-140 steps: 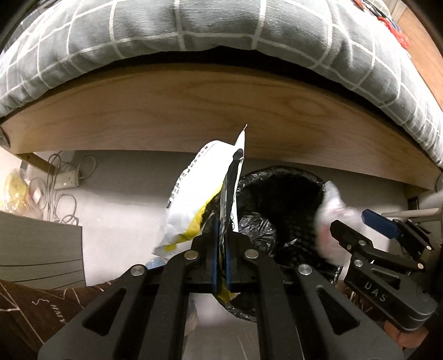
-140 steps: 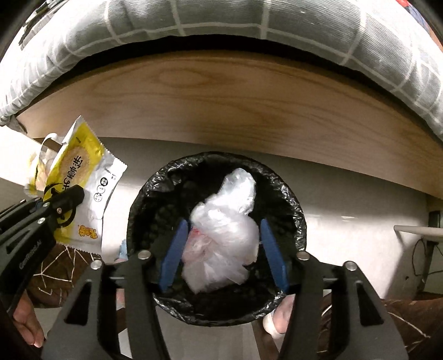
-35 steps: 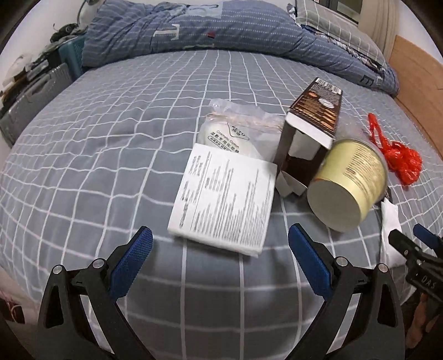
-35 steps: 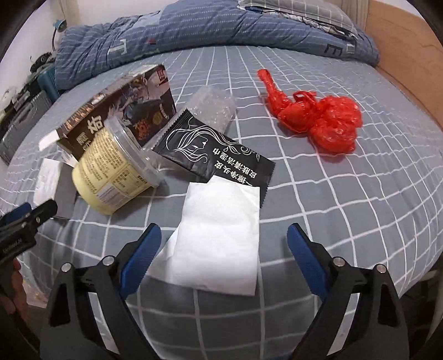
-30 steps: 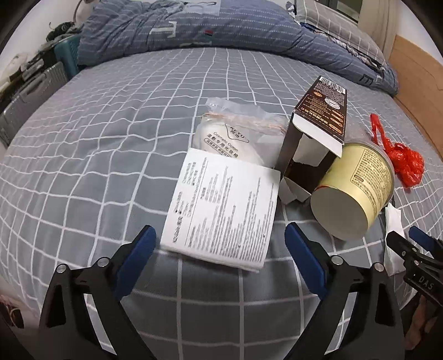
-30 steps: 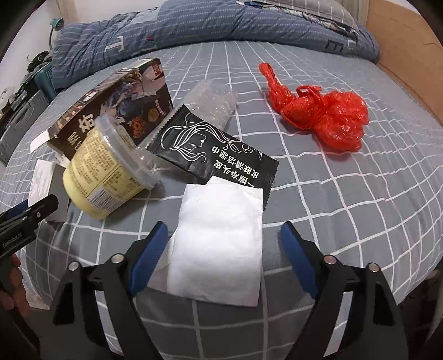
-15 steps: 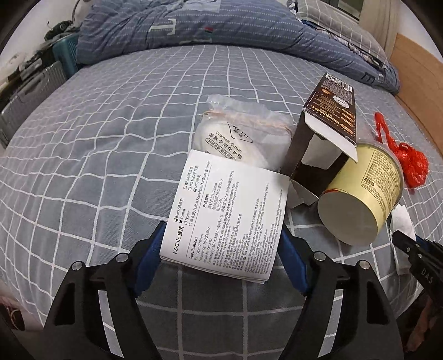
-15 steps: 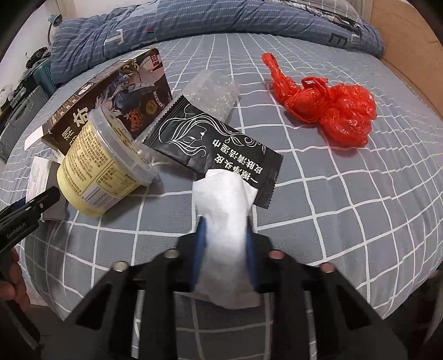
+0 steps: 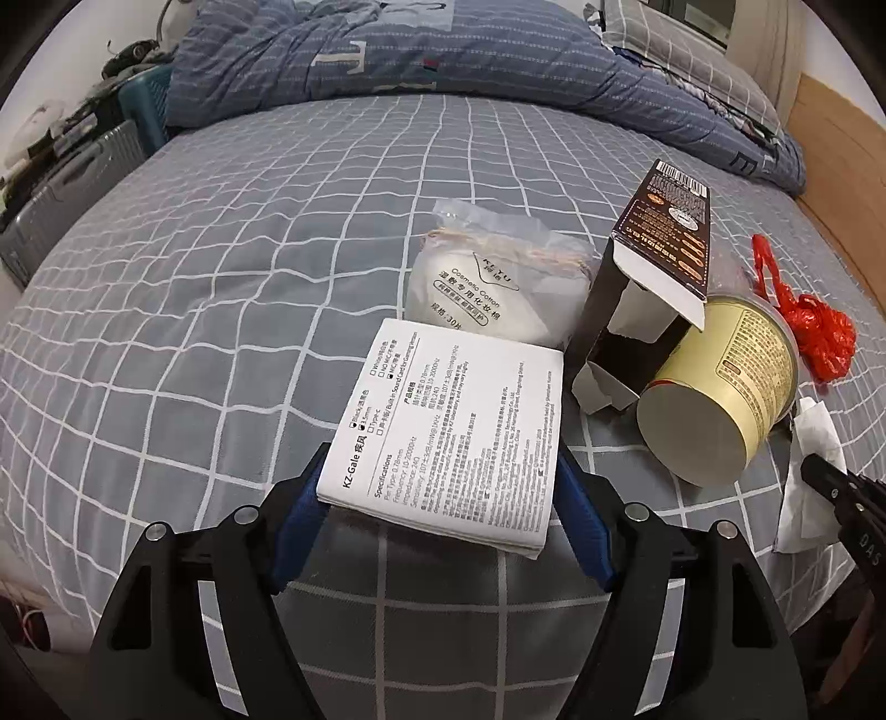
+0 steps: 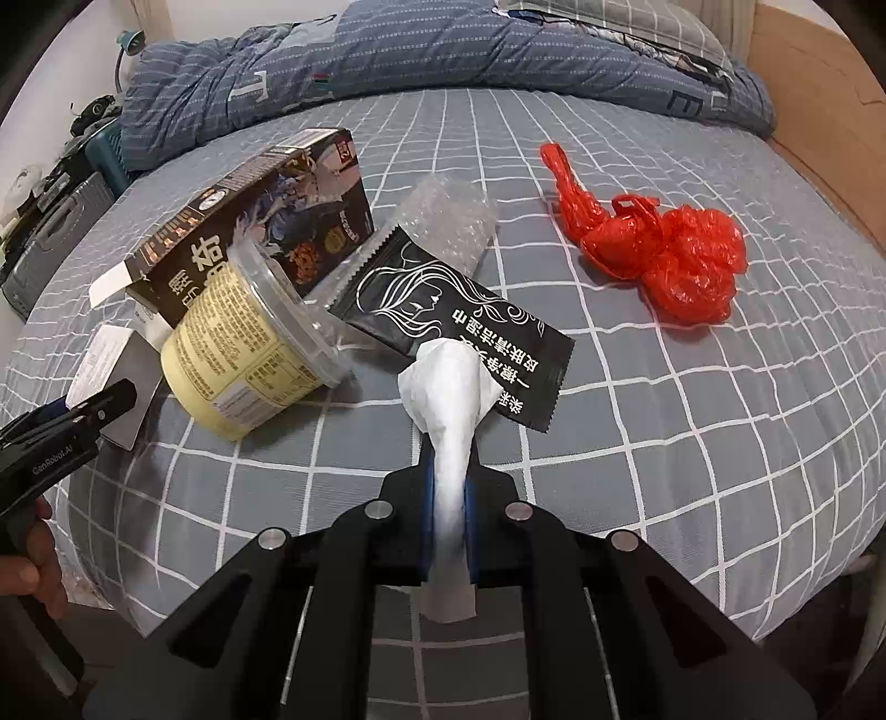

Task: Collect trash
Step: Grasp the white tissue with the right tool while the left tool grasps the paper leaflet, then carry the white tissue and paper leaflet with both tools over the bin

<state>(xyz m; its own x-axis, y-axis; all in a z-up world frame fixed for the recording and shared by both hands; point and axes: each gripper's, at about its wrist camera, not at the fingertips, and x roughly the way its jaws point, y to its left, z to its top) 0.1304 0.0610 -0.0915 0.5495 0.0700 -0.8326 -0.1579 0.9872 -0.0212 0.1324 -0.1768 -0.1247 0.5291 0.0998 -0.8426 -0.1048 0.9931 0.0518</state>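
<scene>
One flat printed white box [image 9: 451, 437] pinched between left jaws; one crumpled white tissue [image 10: 451, 421] squeezed between right jaws, just closed.

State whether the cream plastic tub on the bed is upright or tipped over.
Tipped over: the cream plastic tub lies on its side on the grey checked bedsheet, its flat base facing the left wrist camera.

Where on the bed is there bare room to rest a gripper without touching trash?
Bare bedsheet lies wide open left of the white booklet and cotton pad bag, up to the rolled duvet. Another patch sits below the red bag. It is crowded around the yellow tub, dark carton and black sachet.
</scene>
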